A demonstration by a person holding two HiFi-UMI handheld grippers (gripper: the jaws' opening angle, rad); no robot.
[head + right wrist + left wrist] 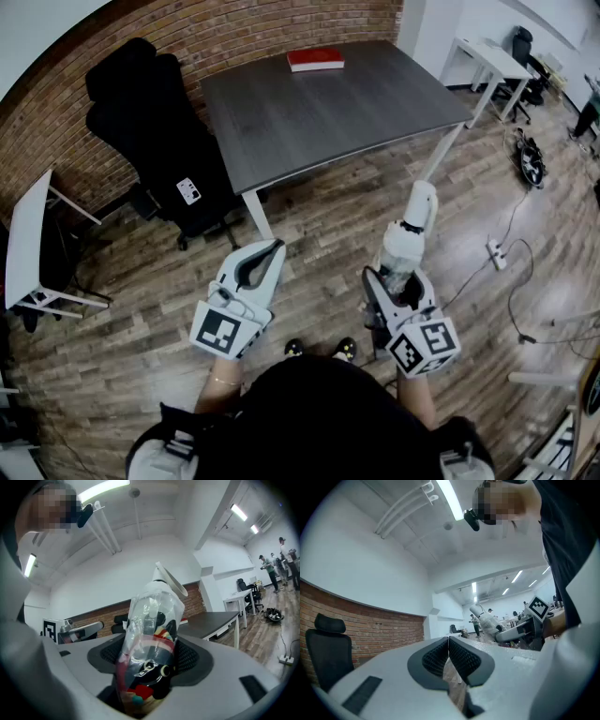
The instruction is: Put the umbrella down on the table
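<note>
A folded umbrella [413,225] in a clear plastic sleeve, with a cartoon print, sticks out forward from my right gripper [398,277]. In the right gripper view the umbrella [152,630] sits between the ribbed pads, and the right gripper [152,660] is shut on it. The grey table [328,122] stands ahead of both grippers, with floor between. My left gripper [268,251] hovers beside the right one at the same height. The left gripper view shows the left gripper [448,641] with its pads meeting and nothing in them.
A red book [315,59] lies at the table's far edge. Black office chairs [155,131] stand left of the table by the brick wall. White desks [492,61] are at the far right and the left [26,248]. Cables and a power strip [495,253] lie on the wooden floor.
</note>
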